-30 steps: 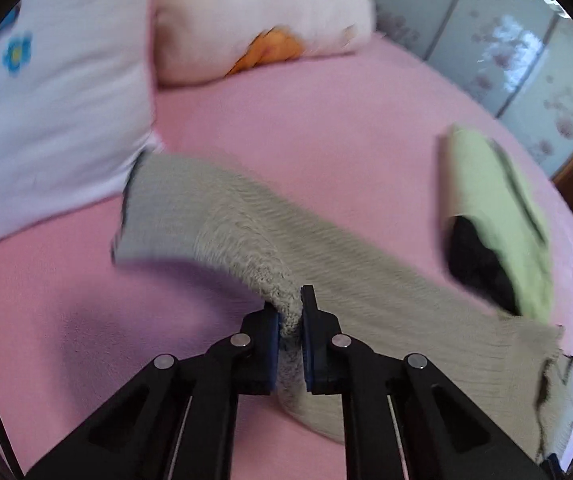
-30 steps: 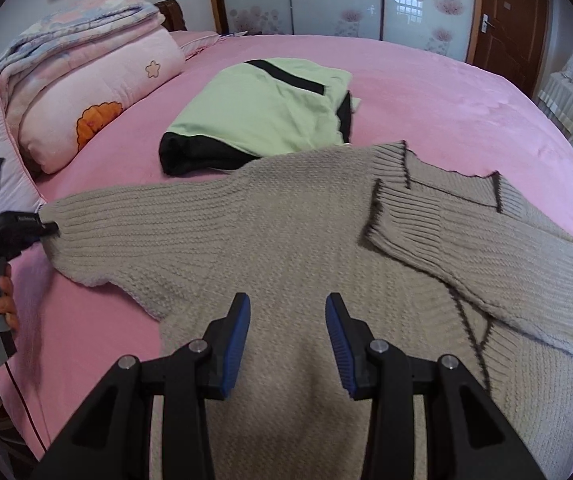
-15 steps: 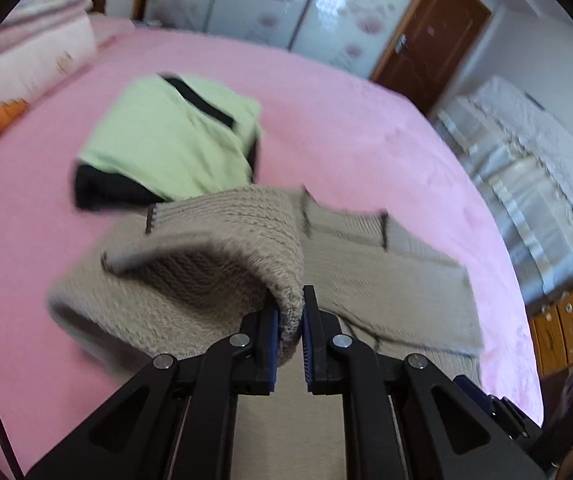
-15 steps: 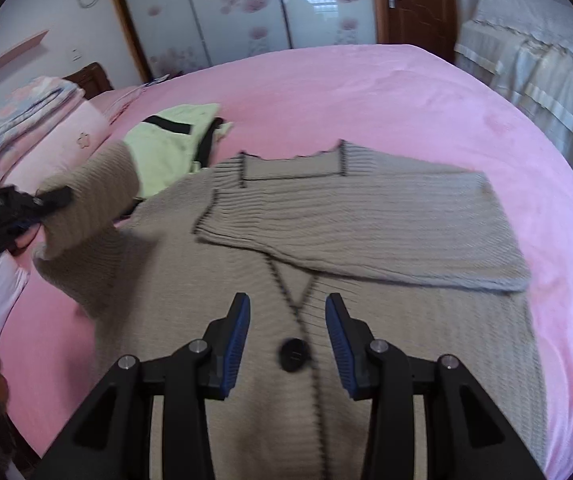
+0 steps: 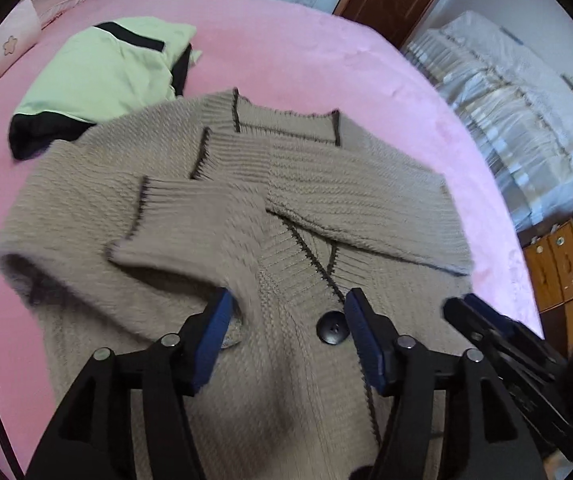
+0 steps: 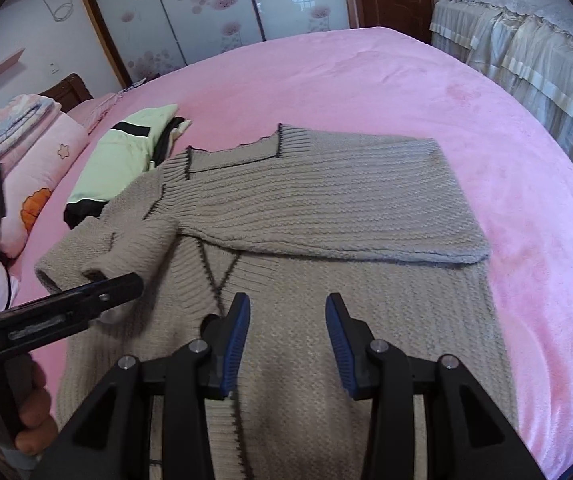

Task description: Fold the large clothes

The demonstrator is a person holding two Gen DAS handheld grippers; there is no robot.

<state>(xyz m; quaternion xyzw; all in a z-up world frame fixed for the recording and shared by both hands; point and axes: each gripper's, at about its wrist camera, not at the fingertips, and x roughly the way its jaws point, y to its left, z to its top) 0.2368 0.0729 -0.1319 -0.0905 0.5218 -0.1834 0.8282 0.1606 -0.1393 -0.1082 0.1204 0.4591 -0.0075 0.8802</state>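
Beige cardigan [image 5: 214,240] – dark-trimmed – on pink bedspread [image 5: 306,60].

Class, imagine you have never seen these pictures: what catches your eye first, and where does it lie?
A large beige knitted cardigan lies spread across the pink bed, both sleeves folded over its front. Behind its left shoulder sits a folded lime-green and black garment. The left gripper, its jaws opening, hovers by the black button.

left claw [image 5: 286,332]: opening, pads clear, nothing gripped | right claw [image 6: 287,330]: parted, empty, angled downward
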